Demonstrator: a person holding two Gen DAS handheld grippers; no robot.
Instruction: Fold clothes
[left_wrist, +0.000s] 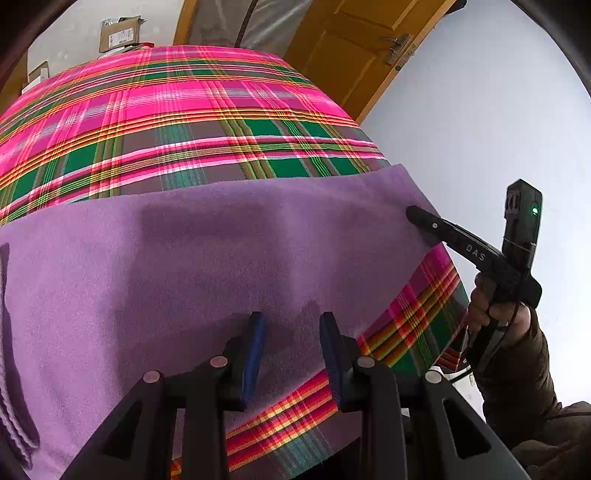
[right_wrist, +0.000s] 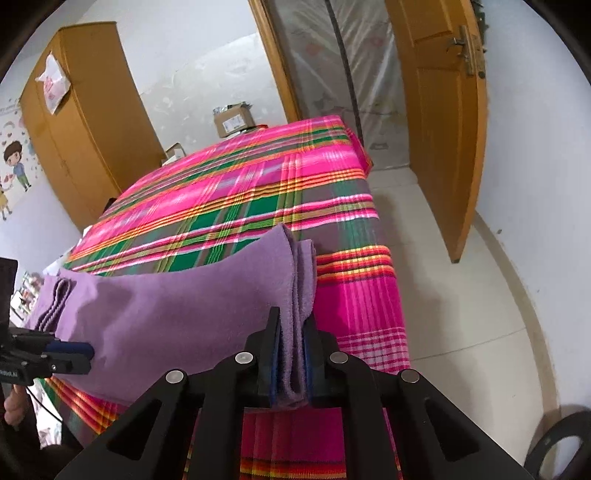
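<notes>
A purple fleece garment lies folded on a bed with a pink and green plaid cover. My left gripper stands at the garment's near edge. Its blue pads are apart, with flat cloth showing in the gap and nothing pinched. In the right wrist view my right gripper is shut on the bunched right edge of the purple garment, whose layers stand up between the pads. The right gripper also shows from the left wrist view at the garment's right corner, and the left gripper shows at the cloth's left side.
The bed's right edge drops to a pale tiled floor. A wooden door stands open beyond it. A wardrobe and cardboard boxes stand behind the bed. A person's hand holds the right gripper's handle.
</notes>
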